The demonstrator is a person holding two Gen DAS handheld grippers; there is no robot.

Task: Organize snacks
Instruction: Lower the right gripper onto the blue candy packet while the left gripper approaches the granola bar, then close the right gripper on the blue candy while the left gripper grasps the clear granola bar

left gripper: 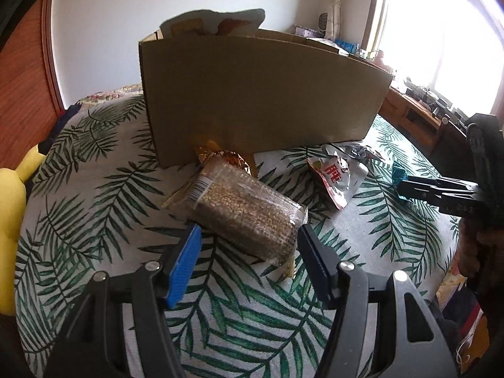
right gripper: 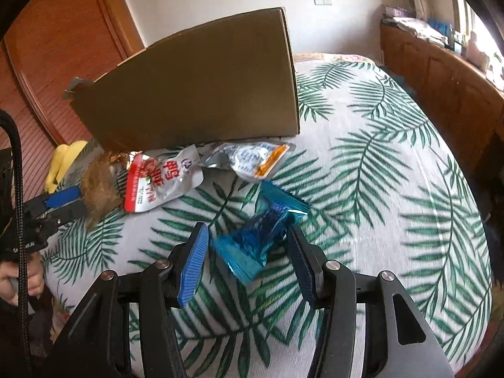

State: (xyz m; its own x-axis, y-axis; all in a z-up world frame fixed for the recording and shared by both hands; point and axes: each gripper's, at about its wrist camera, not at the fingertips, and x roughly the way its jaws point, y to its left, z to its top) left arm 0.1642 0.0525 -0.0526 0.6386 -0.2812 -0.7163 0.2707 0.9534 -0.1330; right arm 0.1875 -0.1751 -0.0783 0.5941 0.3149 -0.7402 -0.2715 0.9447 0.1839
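A clear packet of brown grain bars [left gripper: 245, 211] lies on the leaf-print bed, its near end between the fingers of my open left gripper [left gripper: 249, 236]. A gold wrapper [left gripper: 226, 157] sits behind it against the cardboard box [left gripper: 261, 94]. A bag [left gripper: 214, 22] sticks out of the box top. My right gripper [right gripper: 247, 236] is open around a blue foil packet [right gripper: 258, 236] lying on the bed. A red-and-white pouch [right gripper: 157, 182] and a silver-orange pouch [right gripper: 255, 160] lie in front of the box [right gripper: 195, 85].
A yellow plush toy [left gripper: 12, 208] lies at the bed's left edge. A wooden wardrobe [right gripper: 63, 47] stands behind the box. A wooden desk [right gripper: 441, 78] with clutter runs along the right side by the window. The bedspread [right gripper: 393, 204] stretches to the right.
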